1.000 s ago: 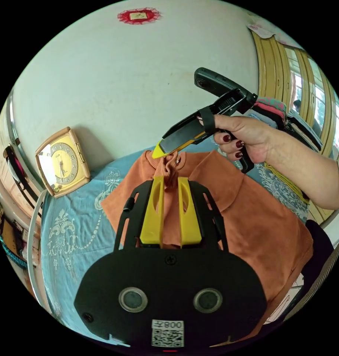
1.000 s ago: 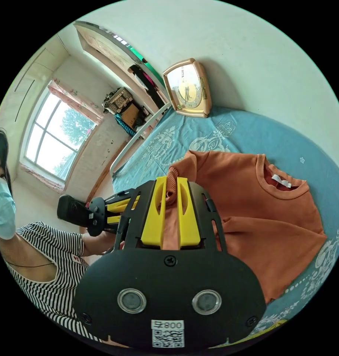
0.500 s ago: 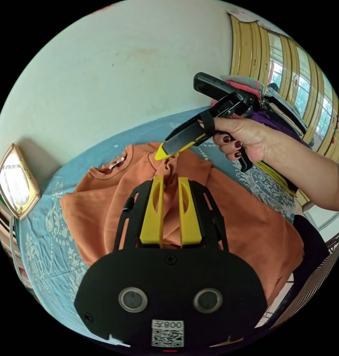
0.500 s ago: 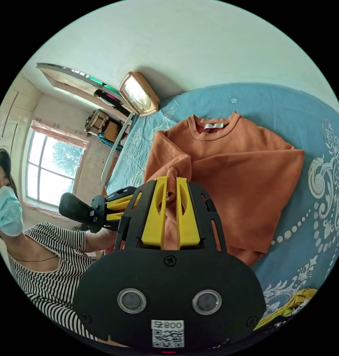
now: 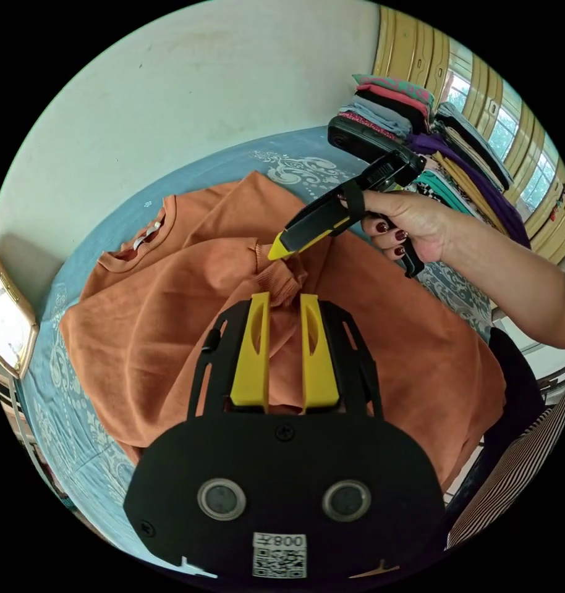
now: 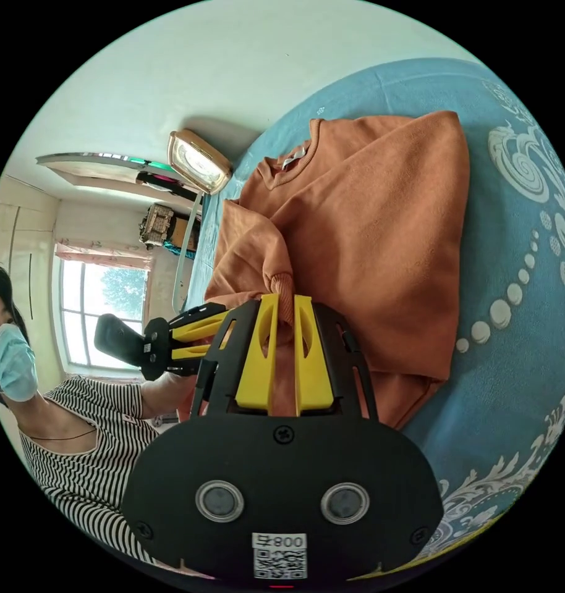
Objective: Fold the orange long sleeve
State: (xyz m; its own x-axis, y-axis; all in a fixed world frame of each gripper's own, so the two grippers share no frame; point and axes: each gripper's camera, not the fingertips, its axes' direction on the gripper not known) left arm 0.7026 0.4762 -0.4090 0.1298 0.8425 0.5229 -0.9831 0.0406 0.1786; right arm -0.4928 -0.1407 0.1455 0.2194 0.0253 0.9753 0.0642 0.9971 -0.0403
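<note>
The orange long-sleeve shirt lies flat on the blue bed cover, with its collar and white label toward the wall. One sleeve is drawn across its body. My left gripper pinches the bunched, ribbed cuff at its tips. Just beyond it, my right gripper, held in a hand, grips the same cuff. In the right gripper view, my right gripper is shut on the cuff above the shirt. My left gripper comes in from the left.
A gold-framed clock leans against the pale wall at the bed's head. A stack of folded clothes stands beyond the hand, by wooden window frames. A person in a striped top stands at the bedside. Patterned blue cover lies past the shirt.
Both grippers have carried the cuff lower and further over the shirt's body. Both cameras have swung, so the clock has slid toward the edge of each view.
</note>
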